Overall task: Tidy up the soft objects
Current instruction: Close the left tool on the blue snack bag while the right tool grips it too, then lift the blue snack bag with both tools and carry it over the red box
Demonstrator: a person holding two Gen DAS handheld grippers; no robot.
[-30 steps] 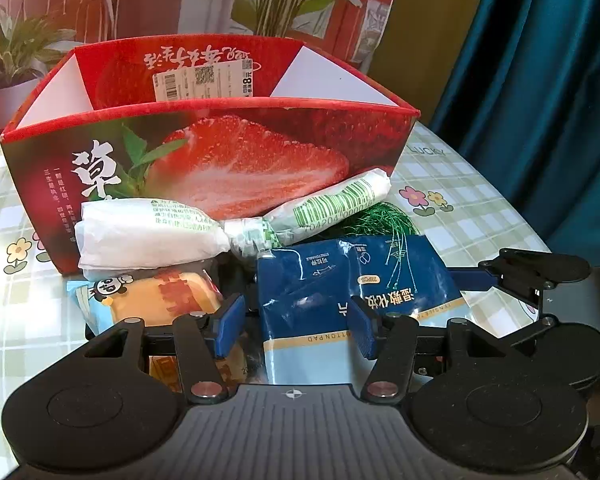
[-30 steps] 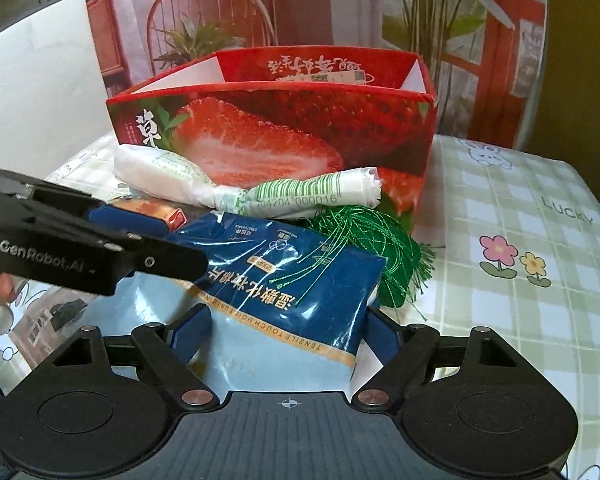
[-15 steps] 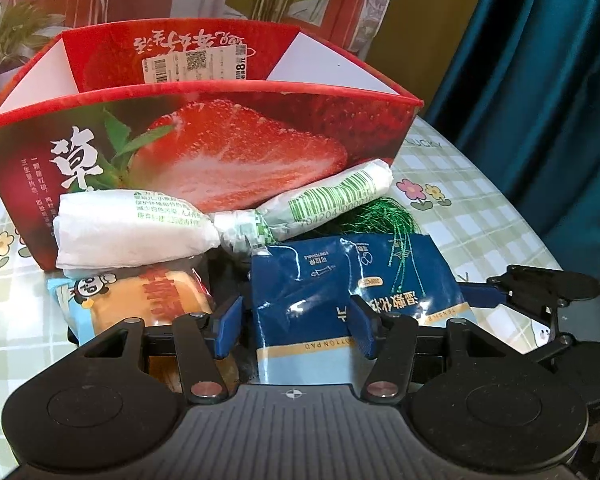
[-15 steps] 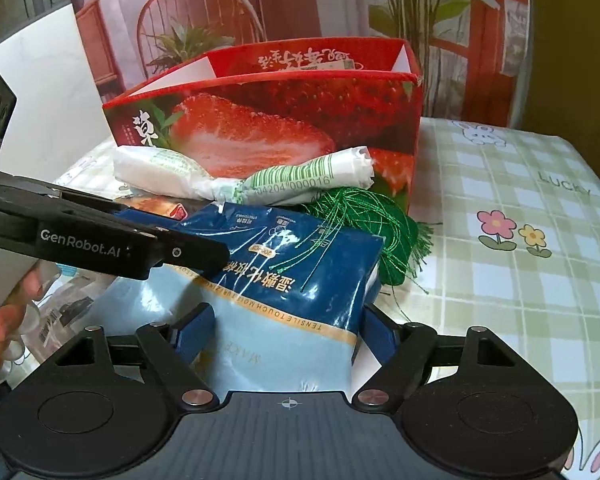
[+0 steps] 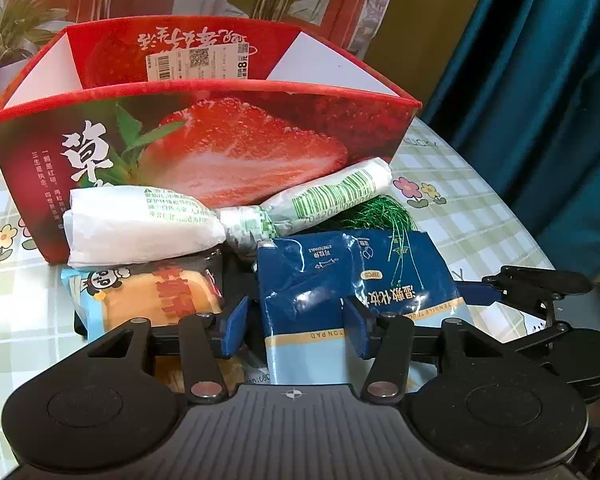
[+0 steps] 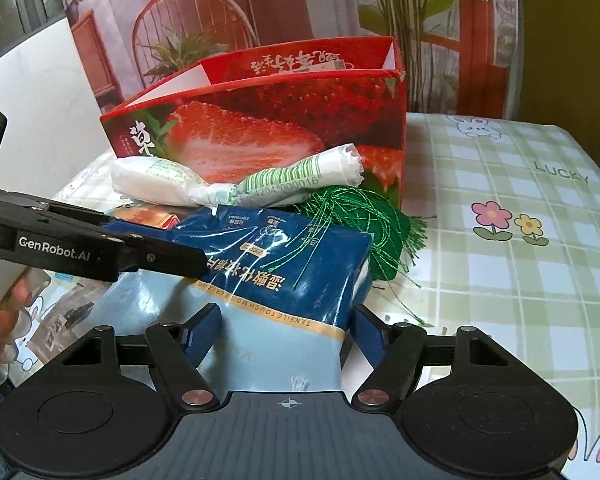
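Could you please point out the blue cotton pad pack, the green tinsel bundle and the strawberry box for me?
blue cotton pad pack [image 6: 284,264]: right wrist view, dark blue upper face.
green tinsel bundle [image 6: 364,220]: right wrist view, middle of the tangle.
strawberry box [image 5: 228,148]: left wrist view, front wall.

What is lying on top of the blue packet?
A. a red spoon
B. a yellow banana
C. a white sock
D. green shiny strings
D: thin green shiny strings trail from the green bundle across the top of the blue packet.
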